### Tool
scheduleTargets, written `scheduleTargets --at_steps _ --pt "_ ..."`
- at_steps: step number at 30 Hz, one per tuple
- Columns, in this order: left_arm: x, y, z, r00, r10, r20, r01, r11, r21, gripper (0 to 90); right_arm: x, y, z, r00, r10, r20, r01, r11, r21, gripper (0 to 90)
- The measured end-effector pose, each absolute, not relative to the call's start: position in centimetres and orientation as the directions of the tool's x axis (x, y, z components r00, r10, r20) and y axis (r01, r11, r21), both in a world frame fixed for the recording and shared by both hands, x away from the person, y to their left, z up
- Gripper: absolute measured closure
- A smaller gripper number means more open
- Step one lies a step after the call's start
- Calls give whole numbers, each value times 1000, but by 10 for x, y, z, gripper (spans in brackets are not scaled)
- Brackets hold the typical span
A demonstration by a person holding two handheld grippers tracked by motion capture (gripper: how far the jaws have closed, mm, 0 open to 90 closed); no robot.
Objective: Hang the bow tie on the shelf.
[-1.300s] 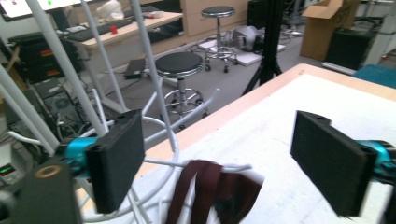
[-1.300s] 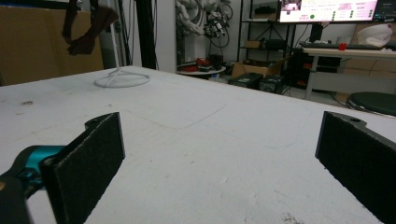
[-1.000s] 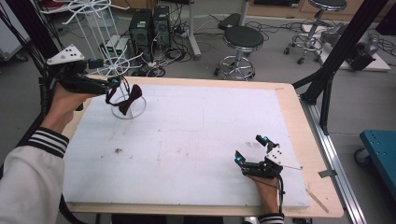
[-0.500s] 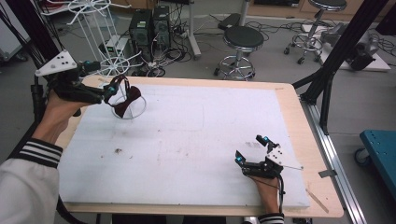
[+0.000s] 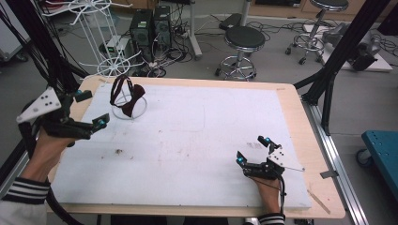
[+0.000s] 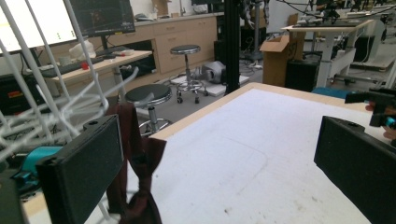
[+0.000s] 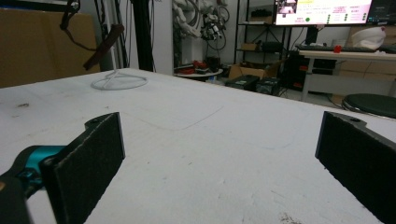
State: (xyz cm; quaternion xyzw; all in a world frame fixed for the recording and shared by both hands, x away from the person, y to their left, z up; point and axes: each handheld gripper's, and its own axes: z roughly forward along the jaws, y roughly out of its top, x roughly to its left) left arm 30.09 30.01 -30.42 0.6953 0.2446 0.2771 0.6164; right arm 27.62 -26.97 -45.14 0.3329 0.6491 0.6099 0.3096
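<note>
From the high view, the bow tie (image 5: 126,96) hangs on a white wire stand (image 5: 129,108) at the bench's (image 5: 197,140) far left corner. The left gripper (image 5: 89,108) hovers near it, released and empty. The right gripper (image 5: 251,150) rests near the right front edge, released too.

In the left gripper view, the bow tie (image 6: 137,182) hangs just behind the left jaw.

In the right gripper view, the bow tie (image 7: 103,46) and stand (image 7: 119,81) sit well apart from the jaws.

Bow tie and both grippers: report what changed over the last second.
The left gripper let go of the dark red bow tie, pulled back toward the person with jaws open; the tie now hangs on the white wire stand. The right gripper stayed open, resting near the front edge.
</note>
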Motion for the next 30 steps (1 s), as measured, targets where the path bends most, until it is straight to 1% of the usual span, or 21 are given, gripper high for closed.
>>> scheduleTargets --at_steps 6,10,14,17,22,29,30 --pt "287 307 -349 719 690 76 9 -119 993 17 275 -269 -451 -584 812 2 53 35 998 6" --pt "282 309 -373 711 701 67 19 -114 993 17 275 -269 -451 -582 813 3 53 34 998 6" --pt "276 307 -396 693 718 65 2 -93 996 17 275 -269 -451 -582 813 1 51 36 998 6" --pt "274 305 -412 687 724 69 8 -102 995 17 275 -269 -451 -581 814 0 50 36 998 6" --pt "273 307 -432 664 748 22 26 -52 998 17 275 -269 -451 -583 813 3 55 36 998 6" --pt "272 306 -451 639 769 13 27 -39 999 17 275 -268 -452 -582 813 -1 50 37 998 6" --pt "271 307 -451 634 773 21 12 -37 999 17 275 -268 -452 -582 813 -4 49 40 998 6"
